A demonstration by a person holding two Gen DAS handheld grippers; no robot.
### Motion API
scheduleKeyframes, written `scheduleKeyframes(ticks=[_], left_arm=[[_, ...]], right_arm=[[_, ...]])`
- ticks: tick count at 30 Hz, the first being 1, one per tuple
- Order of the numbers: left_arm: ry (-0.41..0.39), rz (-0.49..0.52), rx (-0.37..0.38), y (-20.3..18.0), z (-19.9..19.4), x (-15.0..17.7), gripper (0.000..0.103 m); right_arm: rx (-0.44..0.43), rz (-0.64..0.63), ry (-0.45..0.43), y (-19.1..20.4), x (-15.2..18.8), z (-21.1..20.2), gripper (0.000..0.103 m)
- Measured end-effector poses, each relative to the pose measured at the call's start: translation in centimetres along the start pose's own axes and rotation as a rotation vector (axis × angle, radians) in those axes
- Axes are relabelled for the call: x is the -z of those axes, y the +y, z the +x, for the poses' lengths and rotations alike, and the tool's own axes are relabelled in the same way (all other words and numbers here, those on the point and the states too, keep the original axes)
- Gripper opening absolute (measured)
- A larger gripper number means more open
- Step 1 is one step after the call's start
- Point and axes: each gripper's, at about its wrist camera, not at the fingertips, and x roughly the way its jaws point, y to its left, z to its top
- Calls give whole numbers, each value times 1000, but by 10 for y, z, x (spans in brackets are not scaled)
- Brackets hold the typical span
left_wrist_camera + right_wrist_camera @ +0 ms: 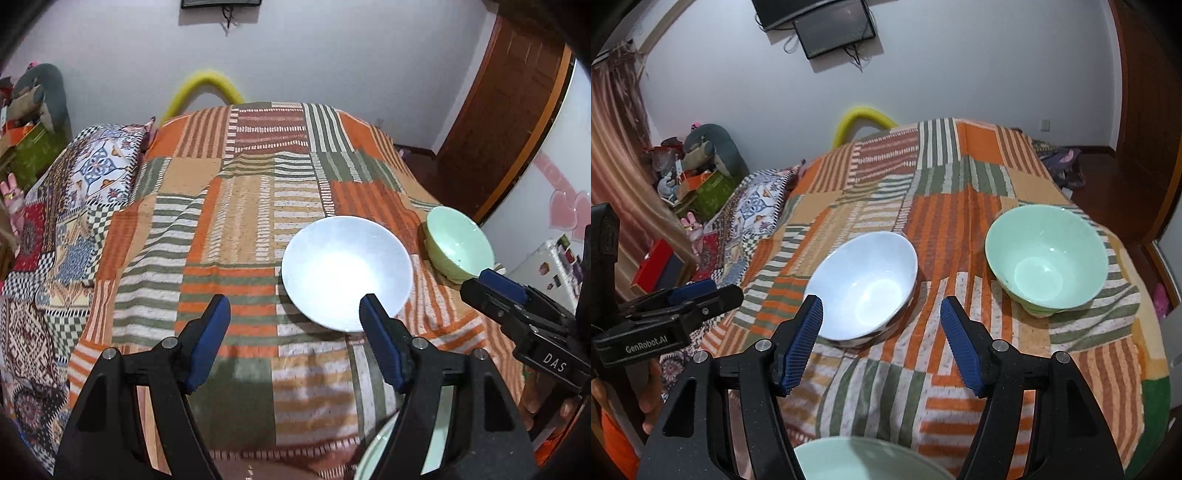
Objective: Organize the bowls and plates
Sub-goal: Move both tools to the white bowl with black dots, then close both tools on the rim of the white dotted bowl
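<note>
Nearest to me, at the bottom edge of both wrist views, a pale green glazed dish shows only part of its rim below my tongs, too cropped to tell whether it is a plate or a bowl. My left tongs point steeply down over the bed, their blue-padded jaws standing wide with nothing between them; the right fingertip overlaps the near rim of the white round ceramic bowl in that view, though I cannot tell whether it touches. My right tongs also tilt downward, jaws well apart and empty, with the left pad in front of the white bowl's near left edge. In the left wrist view the right tongs reach in from the right side, their tip close to the light green ceramic bowl. In the right wrist view the left tongs come in from the left edge, with part of a hand under them. Both bowls sit upright and empty on the patchwork bedspread of orange, green and cream stripes, the white one to the left, the green one to its right, apart from each other. Farther back a patterned pillow lies at the bed's left side, and a yellow curved tube rises behind the bed against the white wall.
</note>
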Motion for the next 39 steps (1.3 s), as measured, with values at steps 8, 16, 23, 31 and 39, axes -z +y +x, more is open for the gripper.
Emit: scheduleKeyframes(ticks=[8,16,23,31,39], left_arm=[[84,11,-4,-1,56,-12,53],[147,-5,6,5,93,-15,33],[177,-9,22,8,112,-17,27],[200,-17,26,7,124,-15,14],[187,-16,12,5,110,-13,14]], right_arm=[[20,1,60,-10,-6,35,55],[15,-11,128,-14,-6,61,34],[9,-12,192,-16,-3,82,22],[10,-30,210,-13,-1,88,20],[28,-60,218,-5,0,85,20]])
